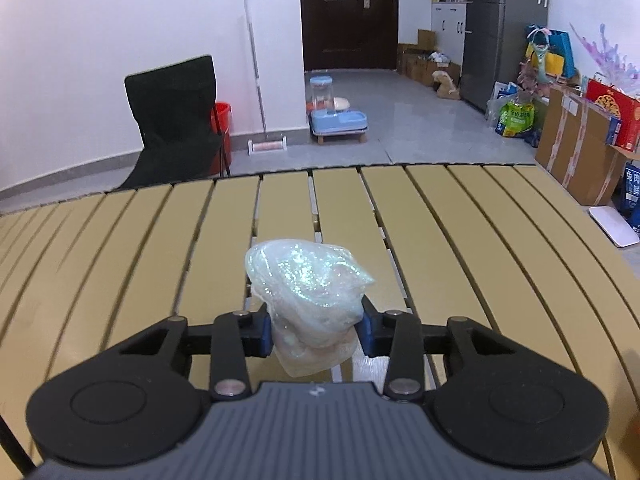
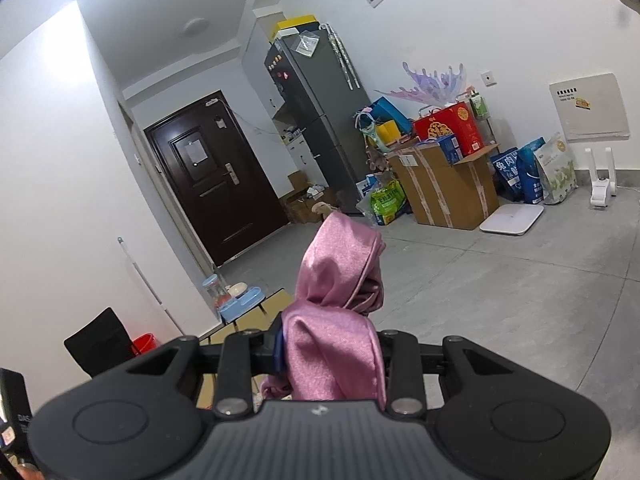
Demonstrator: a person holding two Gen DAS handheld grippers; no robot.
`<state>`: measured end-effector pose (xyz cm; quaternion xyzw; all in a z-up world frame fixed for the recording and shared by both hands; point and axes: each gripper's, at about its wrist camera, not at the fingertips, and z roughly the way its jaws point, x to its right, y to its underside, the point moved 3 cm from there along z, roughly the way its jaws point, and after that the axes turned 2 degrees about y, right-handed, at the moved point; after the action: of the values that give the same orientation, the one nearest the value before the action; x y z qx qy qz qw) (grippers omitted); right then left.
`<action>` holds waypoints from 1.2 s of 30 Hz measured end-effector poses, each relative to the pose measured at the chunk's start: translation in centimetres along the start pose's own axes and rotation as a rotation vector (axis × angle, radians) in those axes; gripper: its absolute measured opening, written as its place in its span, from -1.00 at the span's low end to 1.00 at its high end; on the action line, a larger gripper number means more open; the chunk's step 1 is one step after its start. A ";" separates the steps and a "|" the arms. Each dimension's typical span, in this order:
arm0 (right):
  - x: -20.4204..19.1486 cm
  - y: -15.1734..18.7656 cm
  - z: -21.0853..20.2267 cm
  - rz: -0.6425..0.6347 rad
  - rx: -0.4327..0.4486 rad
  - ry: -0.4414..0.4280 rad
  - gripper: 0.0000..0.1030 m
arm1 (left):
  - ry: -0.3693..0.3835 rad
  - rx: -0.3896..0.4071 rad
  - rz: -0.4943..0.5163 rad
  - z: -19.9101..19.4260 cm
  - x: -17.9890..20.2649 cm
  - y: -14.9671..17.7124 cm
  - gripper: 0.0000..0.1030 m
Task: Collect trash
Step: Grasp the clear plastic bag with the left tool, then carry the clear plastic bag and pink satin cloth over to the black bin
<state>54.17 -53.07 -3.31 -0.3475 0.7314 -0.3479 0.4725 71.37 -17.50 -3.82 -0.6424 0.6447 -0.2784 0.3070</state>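
1. In the left wrist view, the left gripper [image 1: 318,330] has its blue-padded fingers [image 1: 265,330] pressed in from both sides on a crumpled wad of clear, glittery plastic wrap [image 1: 308,292]. The wad bulges above and below the pads and sits over the middle slats of the bench [image 1: 460,240]; whether its lower end touches the slats cannot be told.

2. In the right wrist view, the right gripper [image 2: 330,354] is clamped on a pink satin cloth bag [image 2: 336,304]. Only one blue pad shows, on the left; the fabric covers the other. The bag stands up between the fingers, its top folded over like a hood, and more fabric hangs below them.

3. The bench is made of tan slats with dark gaps, and apart from the wrap its visible surface carries nothing. A corner of it shows behind the pink bag in the right view.

4. Just past the far edge of the bench stands a black folding chair [image 1: 176,120] with a red bucket [image 1: 222,132] behind it, and a mop [image 1: 258,80] leans on the white wall.

5. Farther off on the grey floor is a blue pet feeder [image 1: 336,116], and to the right a large cardboard box [image 1: 576,152] with bags around it.

6. At the back are a dark door [image 1: 348,16] and a tall grey fridge [image 1: 500,32].
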 end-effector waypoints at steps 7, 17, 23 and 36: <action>-1.1 0.6 -2.3 -0.051 0.001 -0.030 -0.39 | 0.038 0.059 0.022 -5.3 -1.0 0.8 -0.24; -6.2 2.2 -8.1 -0.146 0.031 -0.104 -0.39 | 0.060 0.105 0.040 -13.3 -4.7 4.0 -0.24; -9.5 4.5 -11.9 -0.206 0.019 -0.154 -0.39 | 0.063 0.121 0.033 -17.3 -6.9 5.8 -0.24; -13.9 9.6 -18.9 -0.279 -0.087 -0.247 -0.39 | 0.047 0.143 0.001 -25.6 -11.1 10.8 -0.24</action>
<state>39.17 -33.05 0.84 -0.5057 0.6270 -0.3328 0.4902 44.87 -7.08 5.29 -0.6120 0.6303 -0.3386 0.3370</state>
